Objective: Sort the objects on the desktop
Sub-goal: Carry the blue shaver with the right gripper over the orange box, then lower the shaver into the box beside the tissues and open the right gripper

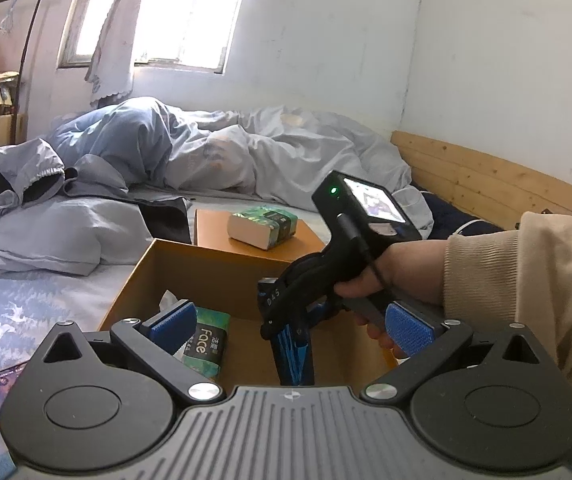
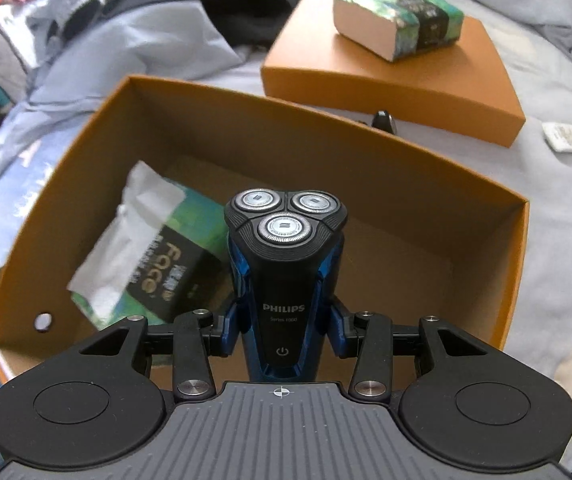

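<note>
Jaws grip shaver [image 2: 283, 280] over box [image 2: 366, 148]; remote [image 2: 570, 137], right view only.

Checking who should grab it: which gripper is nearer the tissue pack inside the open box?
Left. The left gripper hangs open just above the tissue pack; the right gripper, beside it, is shut on the shaver.

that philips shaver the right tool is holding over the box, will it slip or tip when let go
The shaver looks rigid with a glossy body, so it may slide in the right tool. Held low, with its three-head top heavy, it will likely topple inside the box beside the tissue pack.
</note>
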`<state>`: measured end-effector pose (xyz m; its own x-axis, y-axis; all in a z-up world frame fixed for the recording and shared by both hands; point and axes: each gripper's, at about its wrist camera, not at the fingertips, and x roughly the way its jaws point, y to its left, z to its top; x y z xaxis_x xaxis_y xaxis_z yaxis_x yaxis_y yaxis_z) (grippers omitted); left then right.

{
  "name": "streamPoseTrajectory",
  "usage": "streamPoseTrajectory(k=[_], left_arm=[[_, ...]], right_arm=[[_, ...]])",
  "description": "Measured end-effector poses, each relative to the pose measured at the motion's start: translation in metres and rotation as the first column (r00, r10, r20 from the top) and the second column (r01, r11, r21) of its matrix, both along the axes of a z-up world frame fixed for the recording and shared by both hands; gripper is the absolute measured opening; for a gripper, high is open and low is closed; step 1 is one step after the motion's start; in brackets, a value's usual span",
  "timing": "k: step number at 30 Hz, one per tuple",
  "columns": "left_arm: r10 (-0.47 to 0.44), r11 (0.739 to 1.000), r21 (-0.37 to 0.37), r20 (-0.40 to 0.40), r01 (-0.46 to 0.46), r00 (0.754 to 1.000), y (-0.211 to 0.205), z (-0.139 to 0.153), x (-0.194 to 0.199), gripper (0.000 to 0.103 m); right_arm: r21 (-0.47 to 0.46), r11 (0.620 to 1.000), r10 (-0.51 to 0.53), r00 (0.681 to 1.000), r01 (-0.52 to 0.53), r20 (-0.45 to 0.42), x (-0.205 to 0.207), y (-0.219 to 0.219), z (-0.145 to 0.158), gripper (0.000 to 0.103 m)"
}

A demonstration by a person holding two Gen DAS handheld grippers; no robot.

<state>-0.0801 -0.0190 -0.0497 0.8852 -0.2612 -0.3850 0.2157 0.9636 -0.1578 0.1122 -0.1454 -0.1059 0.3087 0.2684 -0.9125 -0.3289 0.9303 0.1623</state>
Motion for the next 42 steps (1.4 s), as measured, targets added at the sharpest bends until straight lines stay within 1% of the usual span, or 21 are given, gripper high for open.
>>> streamPoseTrajectory(k=[11, 24, 31, 42], left_arm=[[0.013, 1.000, 0.003, -0.012, -0.013, 1.000, 0.002, -0.002, 0.002, 0.103], [0.013, 1.000, 0.004, -0.026, -0.013, 1.000, 0.002, -0.002, 0.003, 0.103], [0.016, 1.000, 0.004, -0.025, -0.016, 1.000, 0.003, -0.001, 0.003, 0.103], [0.014, 1.000, 0.002, -0.027, -0.014, 1.000, 0.004, -0.003, 0.004, 0.103]], right_arm=[[-0.076, 0.997, -0.021, 0.998, 0.017, -0.056, 0.015, 0.009, -0.029, 0.047], [-0.087, 0.996, -0.033, 0.997, 0.027, -0.072, 0.017, 0.007, -0.040, 0.047], [-0.106, 0.994, -0.049, 0.994, 0.039, -0.096, 0.018, 0.007, -0.051, 0.047], [-0.136, 0.991, -0.026, 0.994, 0.011, -0.109, 0.018, 0.012, -0.054, 0.048]])
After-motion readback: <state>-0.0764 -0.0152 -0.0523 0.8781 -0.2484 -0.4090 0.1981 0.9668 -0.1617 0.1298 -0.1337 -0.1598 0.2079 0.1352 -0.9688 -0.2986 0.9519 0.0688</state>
